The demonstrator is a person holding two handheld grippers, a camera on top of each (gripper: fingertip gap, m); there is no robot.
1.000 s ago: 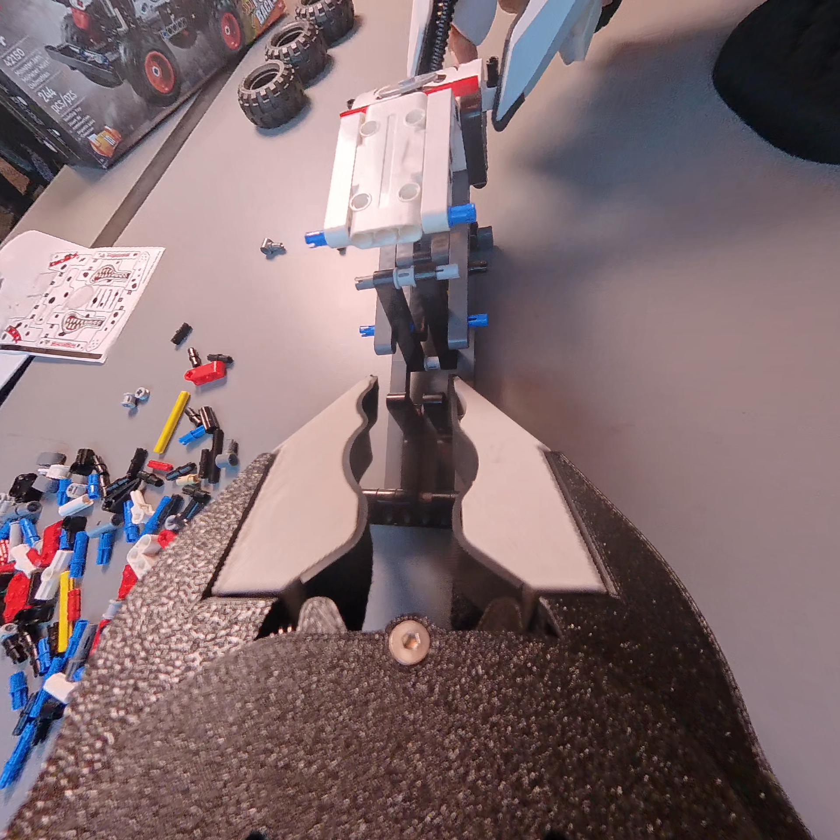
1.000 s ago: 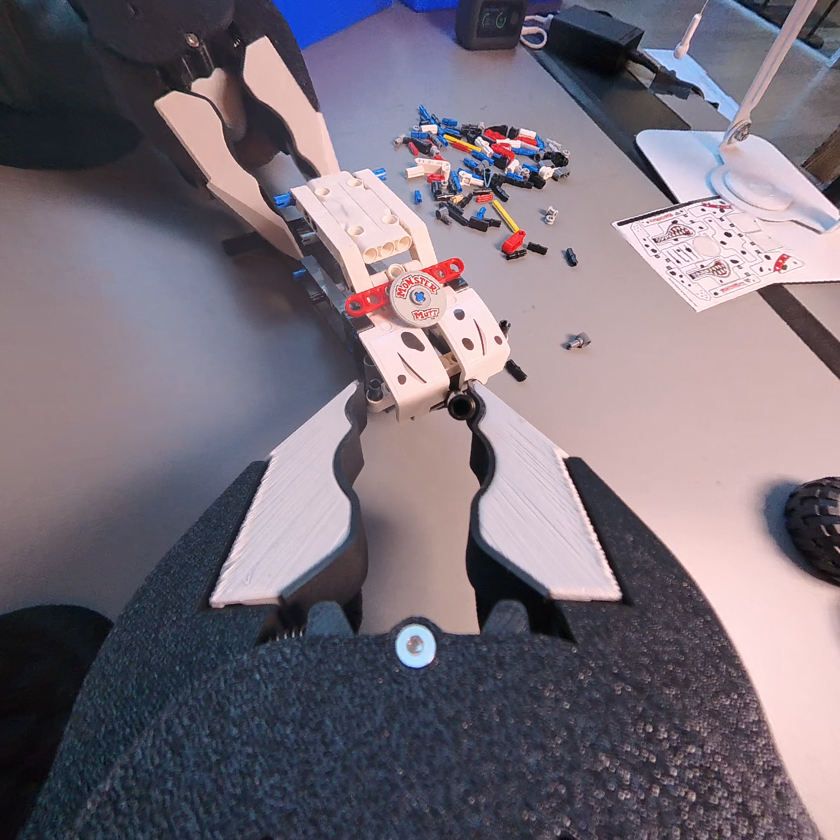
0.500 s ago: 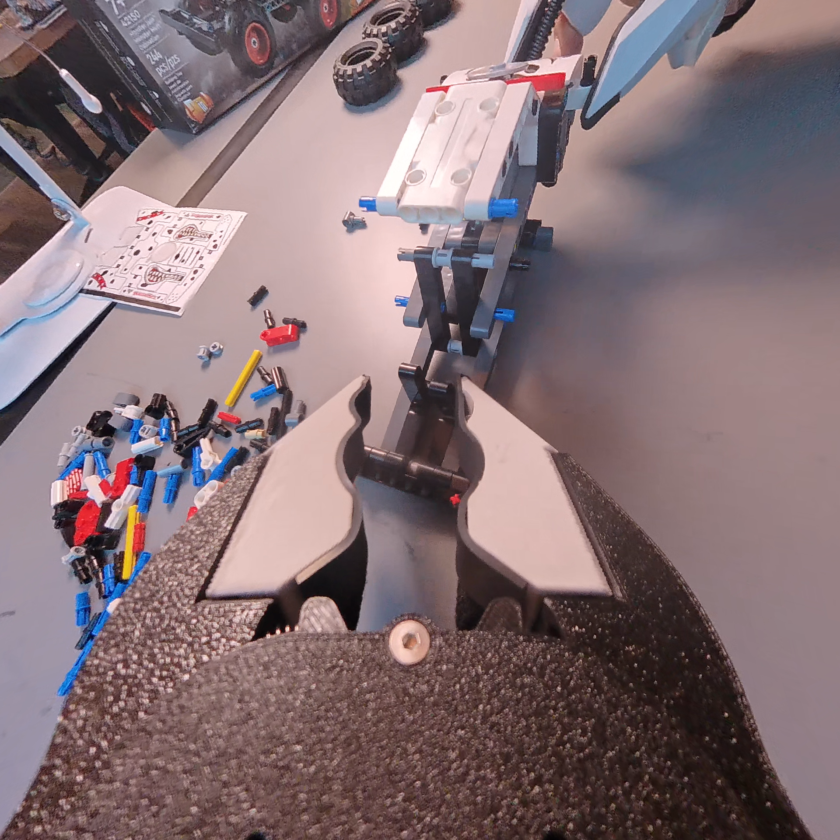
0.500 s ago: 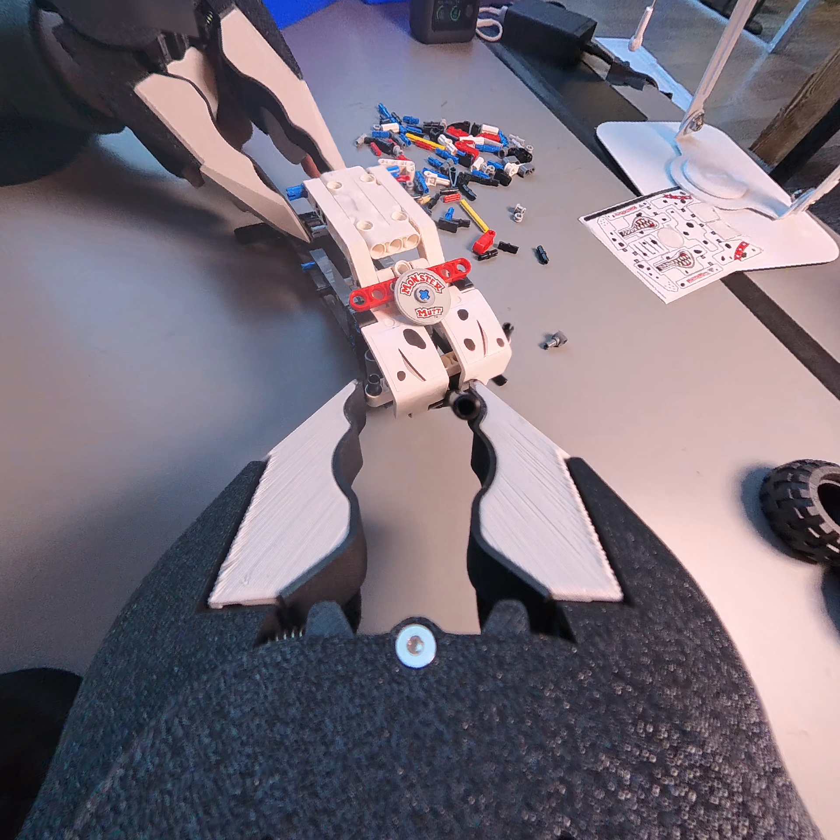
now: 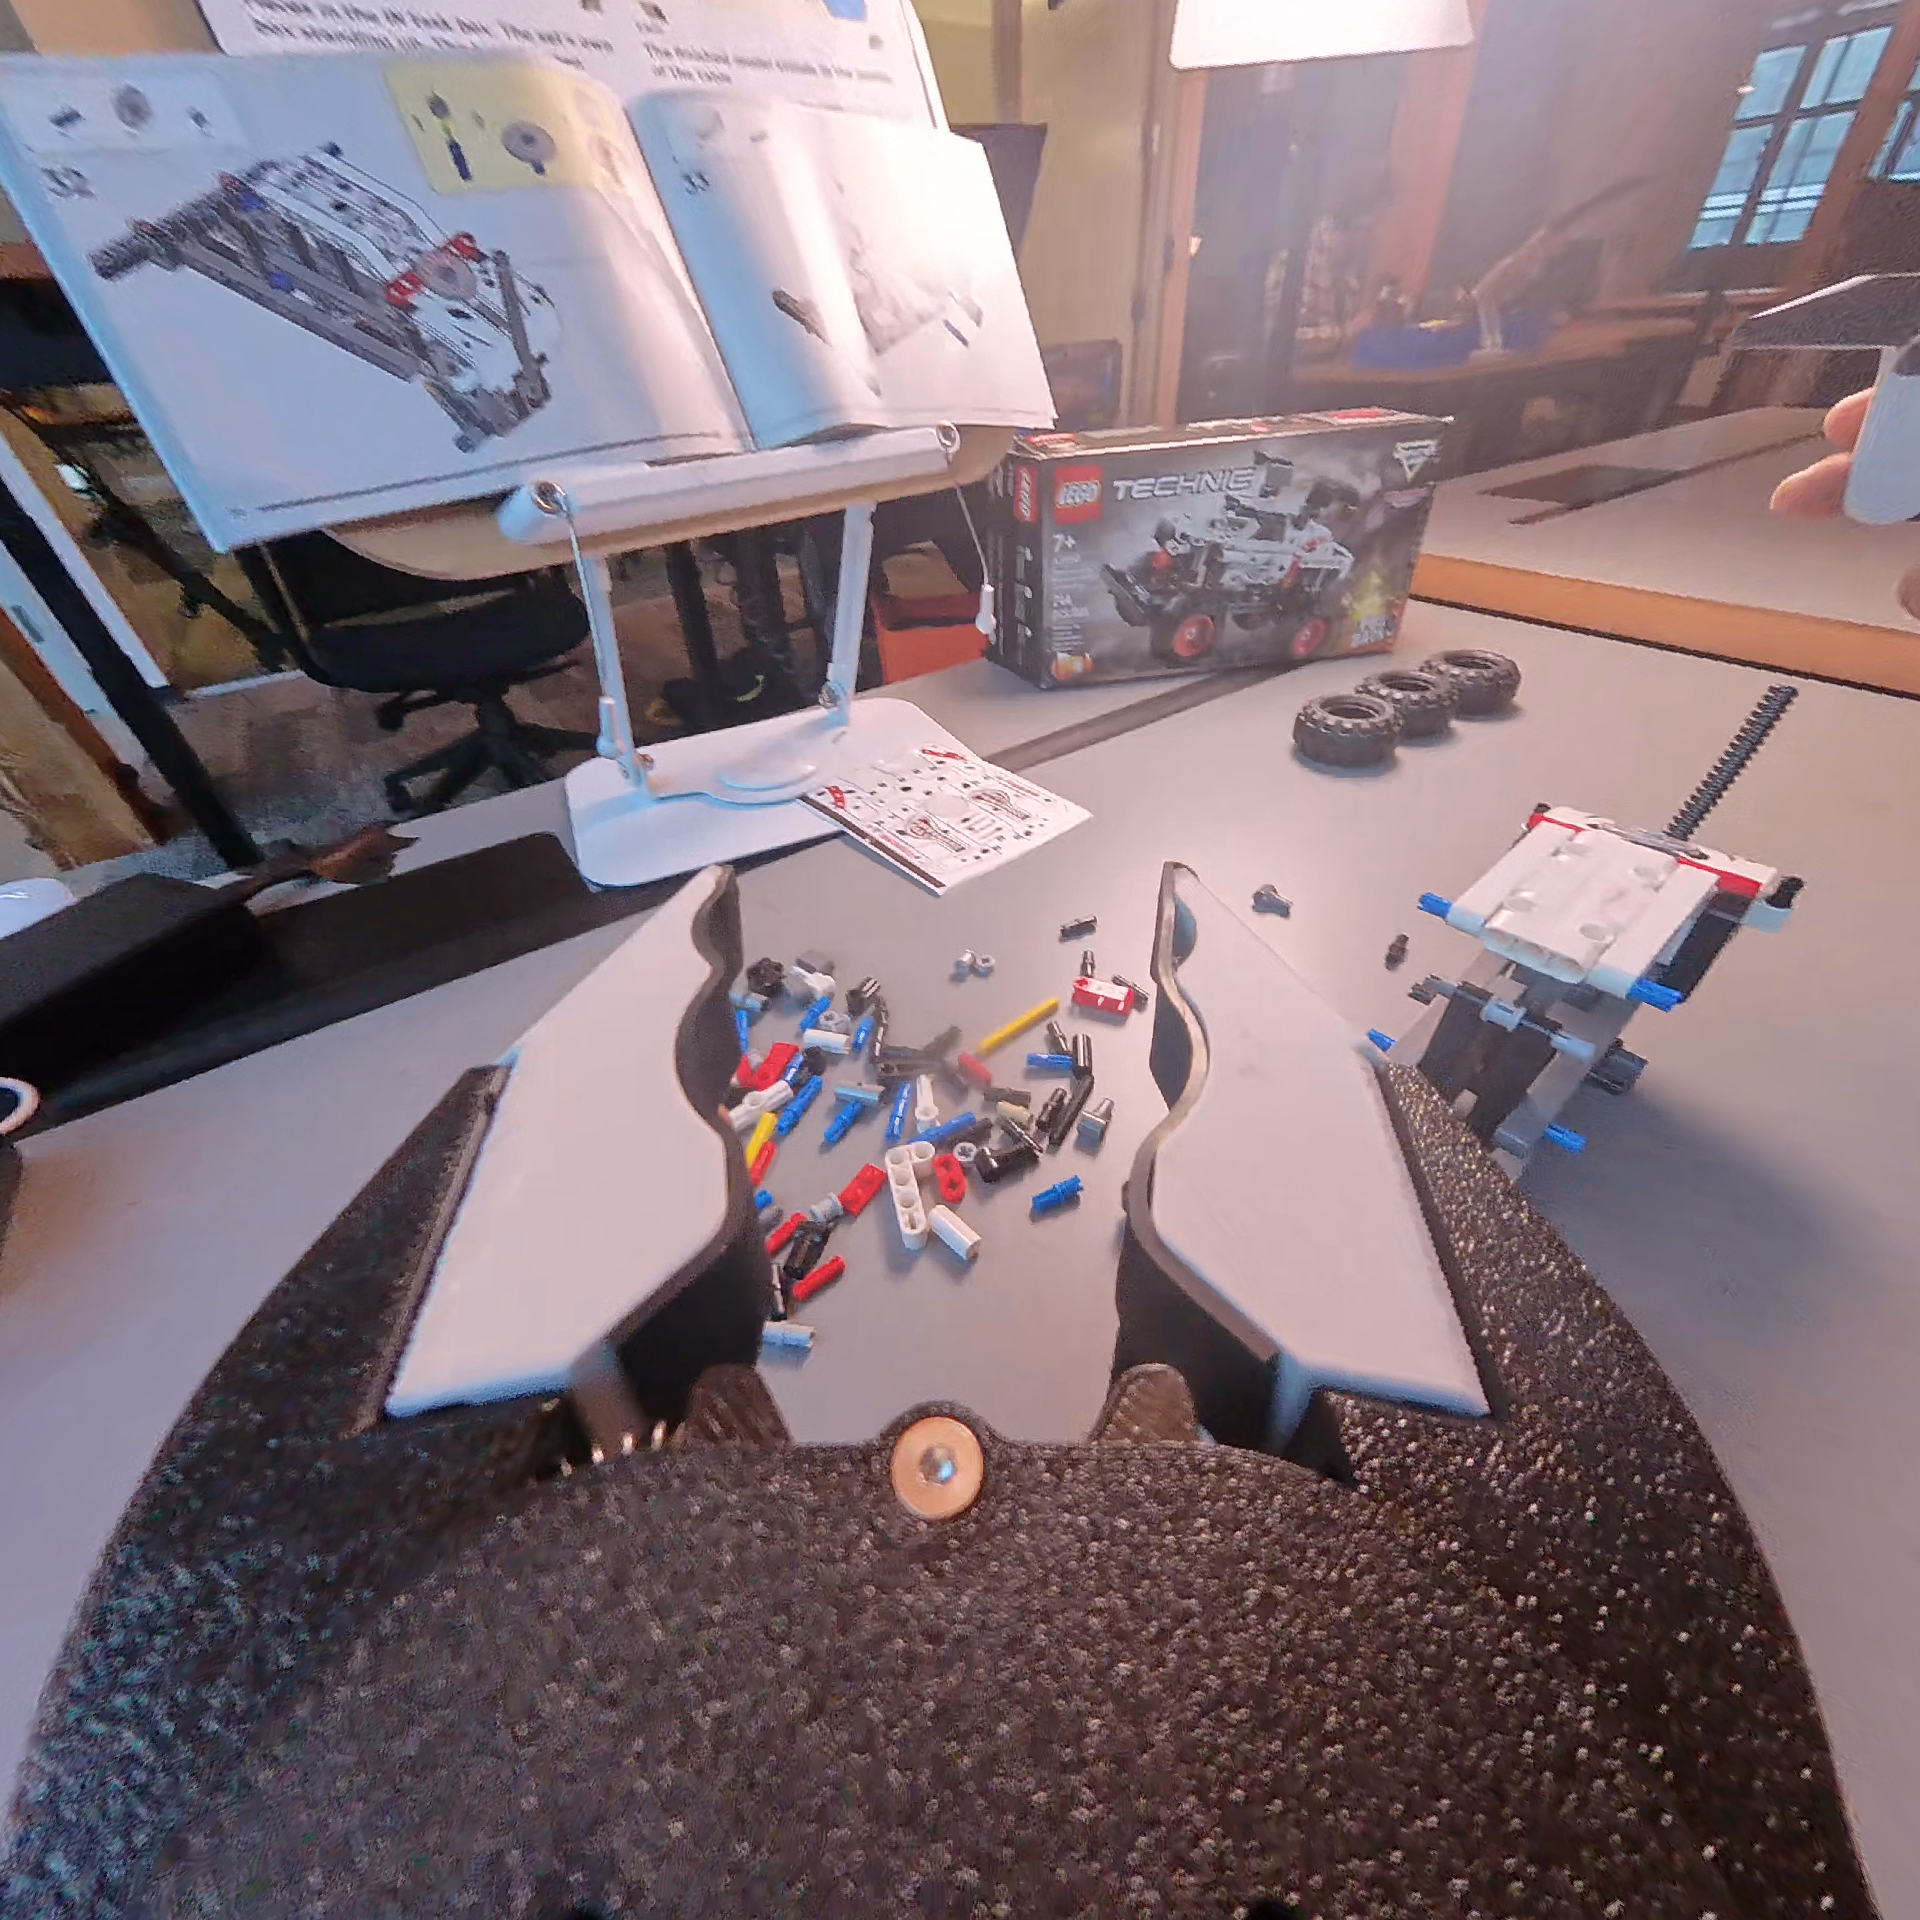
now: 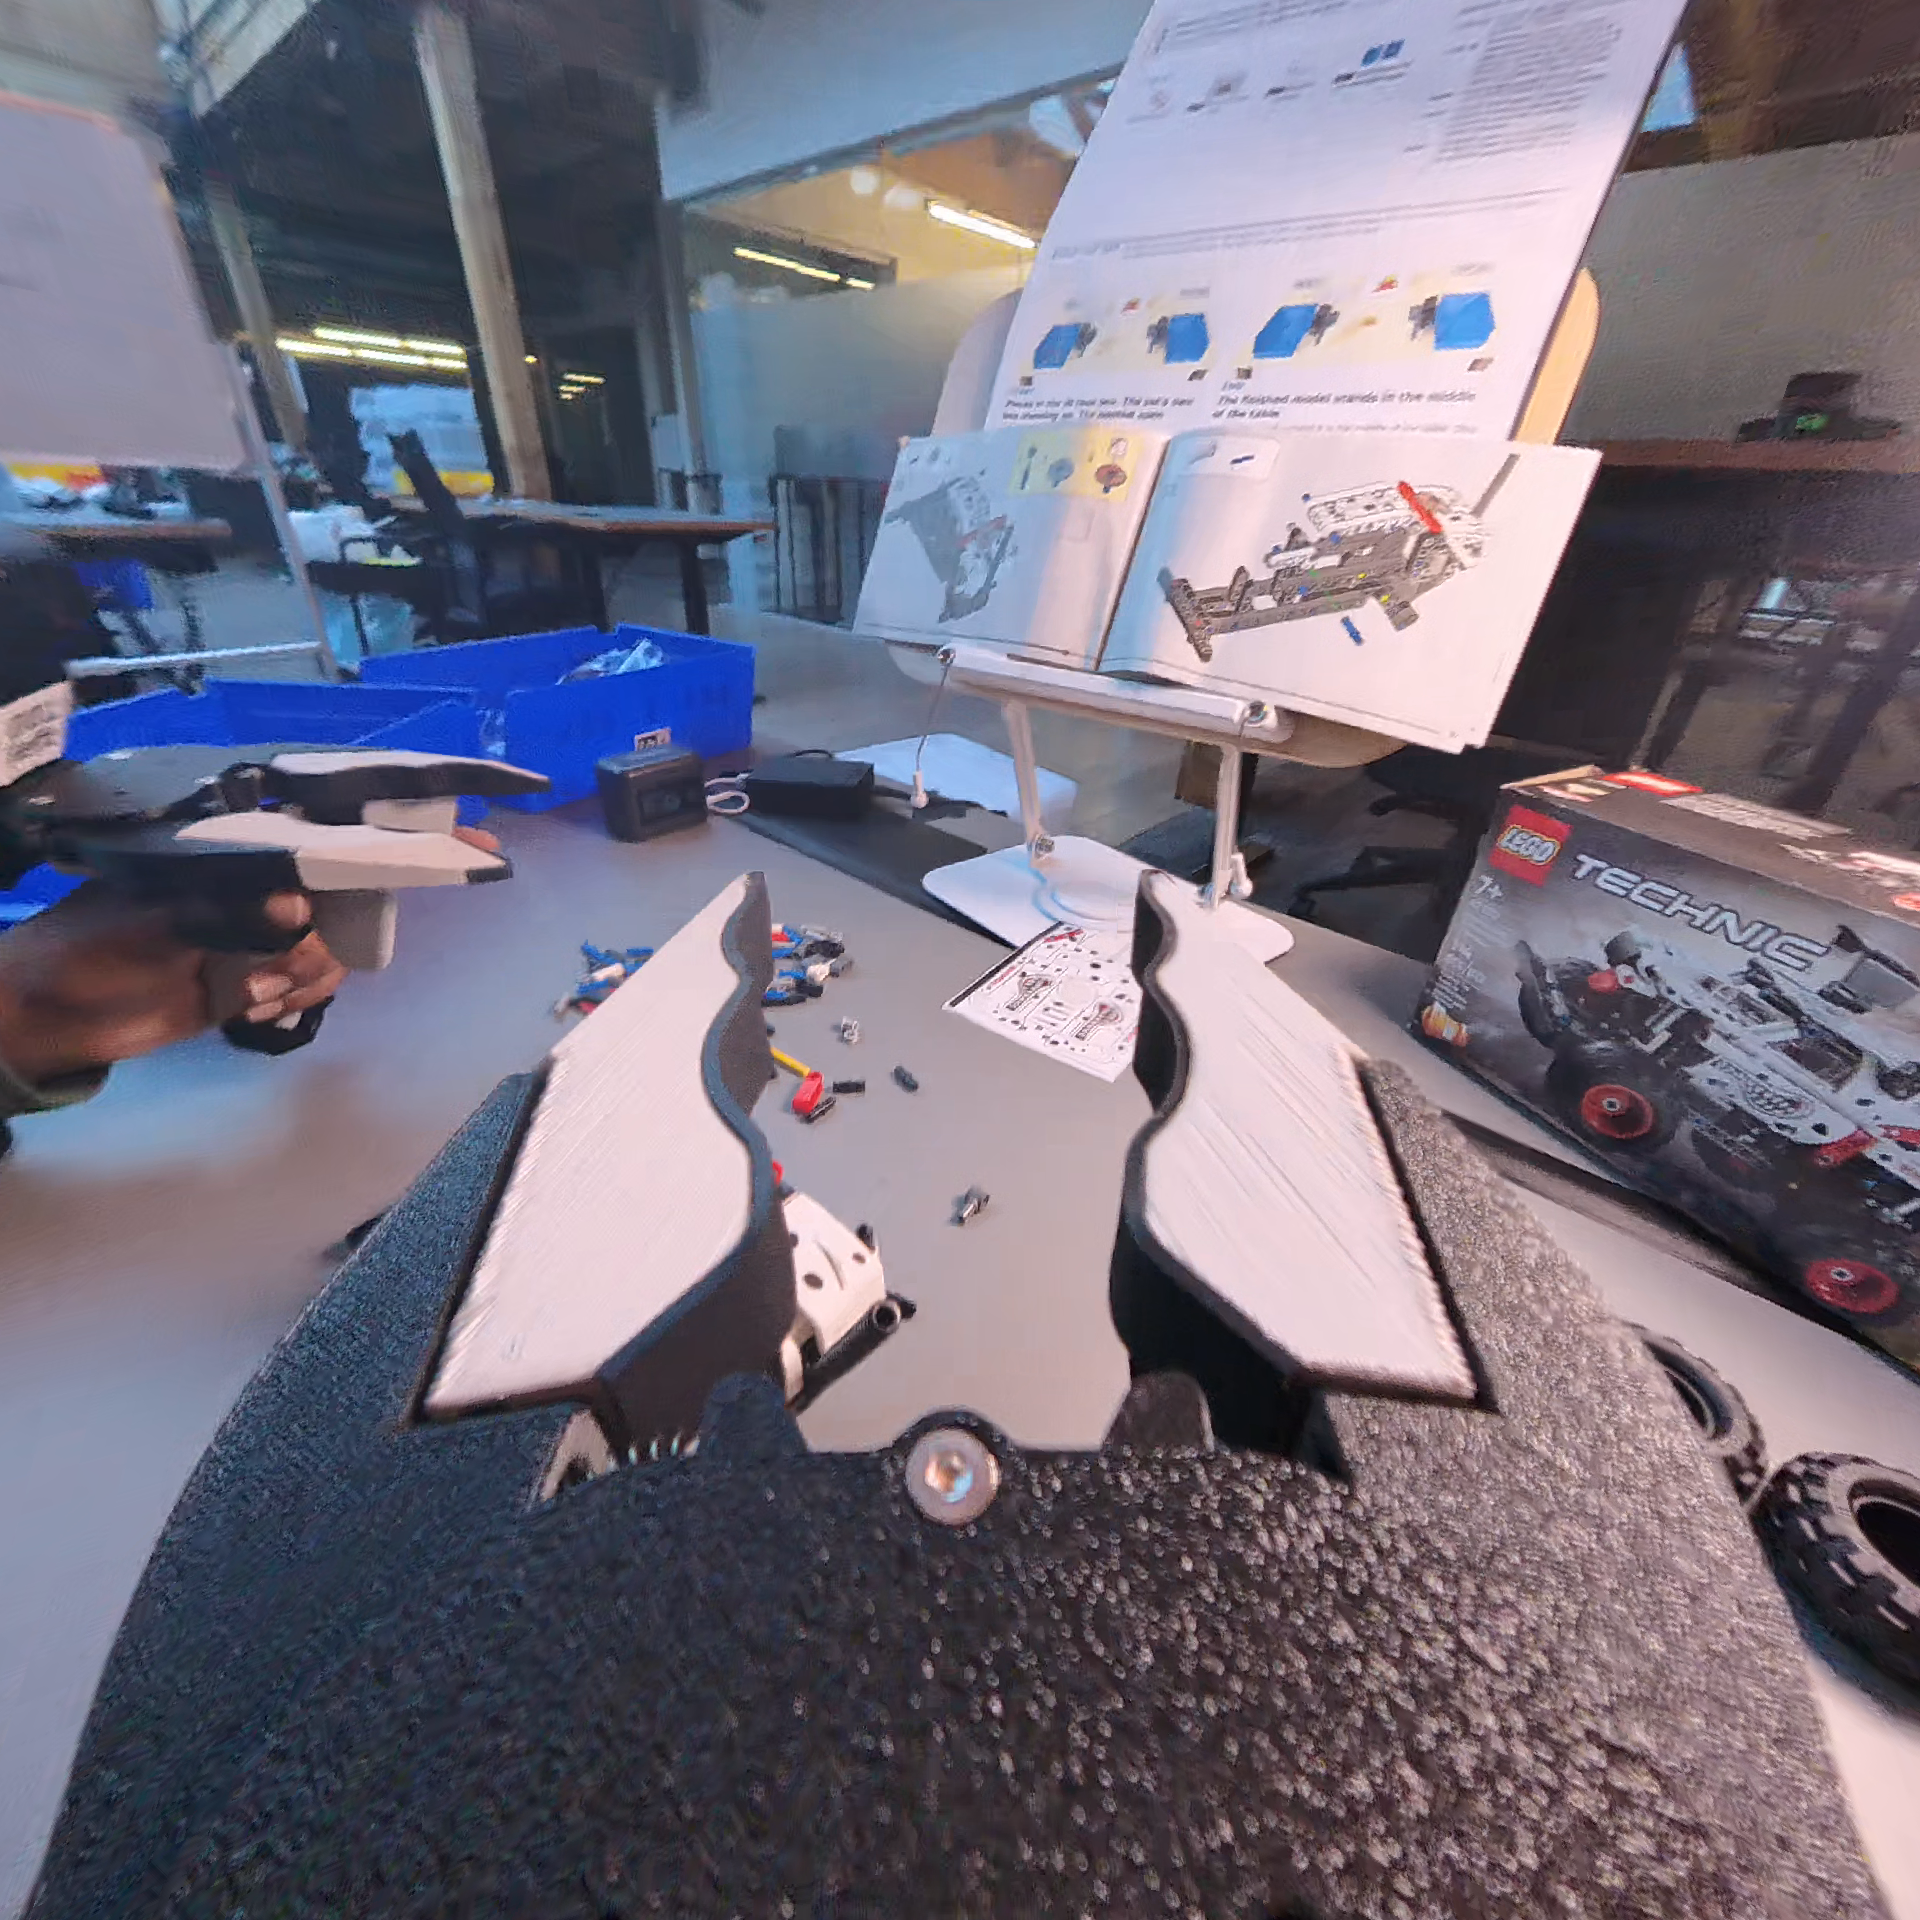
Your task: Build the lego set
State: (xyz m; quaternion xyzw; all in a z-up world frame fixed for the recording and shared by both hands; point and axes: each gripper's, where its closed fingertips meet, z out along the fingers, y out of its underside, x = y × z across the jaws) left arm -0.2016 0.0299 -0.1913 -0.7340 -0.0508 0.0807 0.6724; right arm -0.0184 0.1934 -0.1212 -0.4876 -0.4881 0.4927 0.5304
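Observation:
The partly built white, grey and black lego model rests on the grey table, right of my left gripper and apart from it. My left gripper is open and empty, held above the pile of small loose pieces. It also shows in the right wrist view, held by a hand. My right gripper is open and empty, raised over the table. Only a white corner of the model shows under its left finger. The rest of the model is hidden there.
An open instruction book stands on a white stand at the back. A sticker sheet lies by its base. The set's box and black tyres sit far right. Blue bins stand behind.
Both grippers have let go of the model, opened wide and pulled up and away. My left gripper has swung left over the loose pieces. The model now rests alone on the table.

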